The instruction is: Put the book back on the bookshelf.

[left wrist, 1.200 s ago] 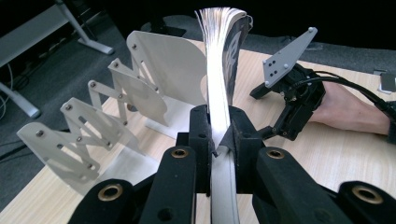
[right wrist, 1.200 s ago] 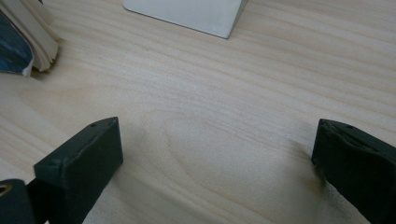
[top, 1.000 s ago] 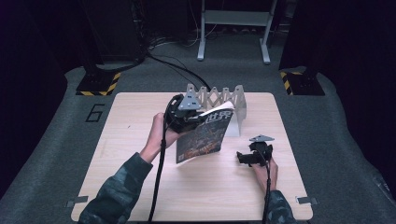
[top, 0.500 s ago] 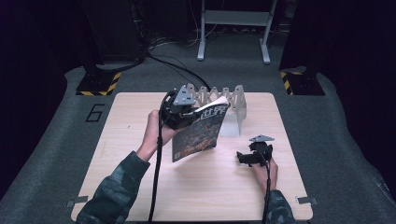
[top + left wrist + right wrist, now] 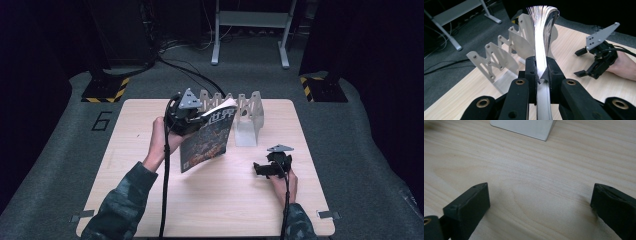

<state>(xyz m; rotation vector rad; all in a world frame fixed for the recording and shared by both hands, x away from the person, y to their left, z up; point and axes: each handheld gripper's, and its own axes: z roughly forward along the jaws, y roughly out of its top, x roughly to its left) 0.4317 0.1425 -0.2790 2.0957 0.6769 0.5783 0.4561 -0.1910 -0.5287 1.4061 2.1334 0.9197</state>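
table (image 5: 150, 200): your worktop is pale wood, matt, fine grain | magazine (image 5: 207, 140): glossy paper cover, page edges shining in your left gripper view | rack (image 5: 499, 57): matt grey metal plates, riveted | left gripper (image 5: 540, 72): matt black plastic jaws, brass-look inserts | right gripper (image 5: 539, 205): matt black pads | floor (image 5: 375, 150): grey carpet, rough

Pale wood-grain bench (image 5: 150, 200); dark magazine (image 5: 207, 142) cover with white characters; light grey metal rack (image 5: 247, 112); black grippers; camouflage sleeves (image 5: 120, 205); yellow-black hazard stripes (image 5: 105, 92) beyond the bench.
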